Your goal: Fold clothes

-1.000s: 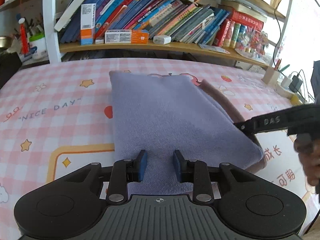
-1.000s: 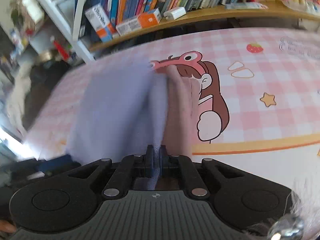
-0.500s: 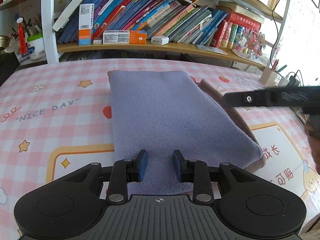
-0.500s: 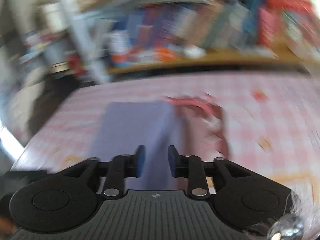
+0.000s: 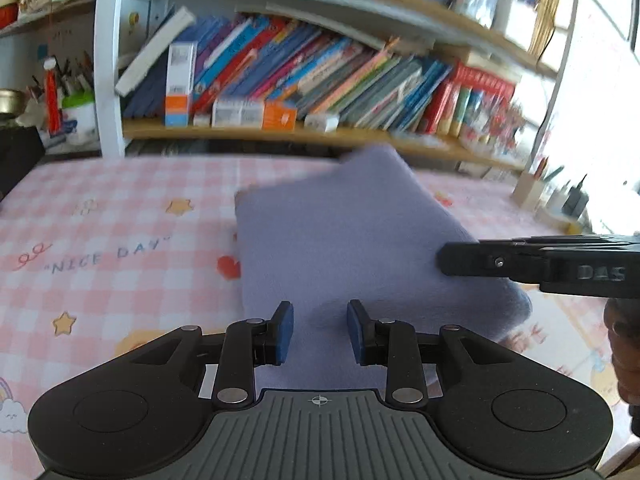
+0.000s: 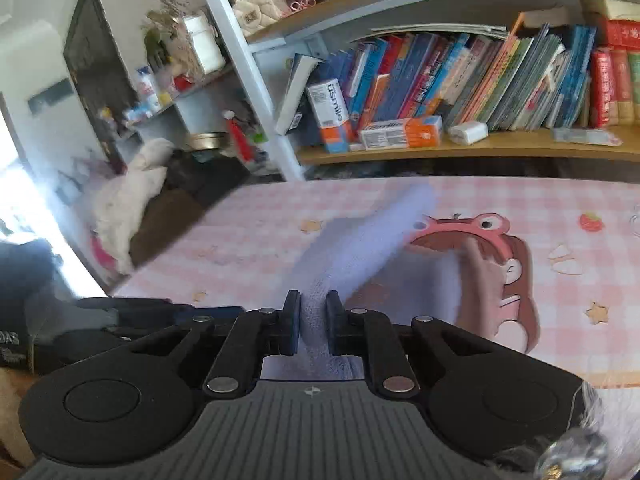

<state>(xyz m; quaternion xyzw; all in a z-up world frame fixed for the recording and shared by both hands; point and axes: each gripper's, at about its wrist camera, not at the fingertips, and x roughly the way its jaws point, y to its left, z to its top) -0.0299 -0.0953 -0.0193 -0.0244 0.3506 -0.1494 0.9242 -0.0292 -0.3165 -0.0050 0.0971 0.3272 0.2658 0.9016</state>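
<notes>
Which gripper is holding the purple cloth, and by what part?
The right gripper, its jaws closing, pinches the purple cloth by its right edge; the left gripper stands open over it, holding nothing.

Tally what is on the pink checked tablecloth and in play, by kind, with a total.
Folded purple cloth: 1
Brown cloth lying under the purple one: 1
Grippers: 2, the left gripper and the right gripper, whose jaws are closing with purple cloth between them
Total: 4
</notes>
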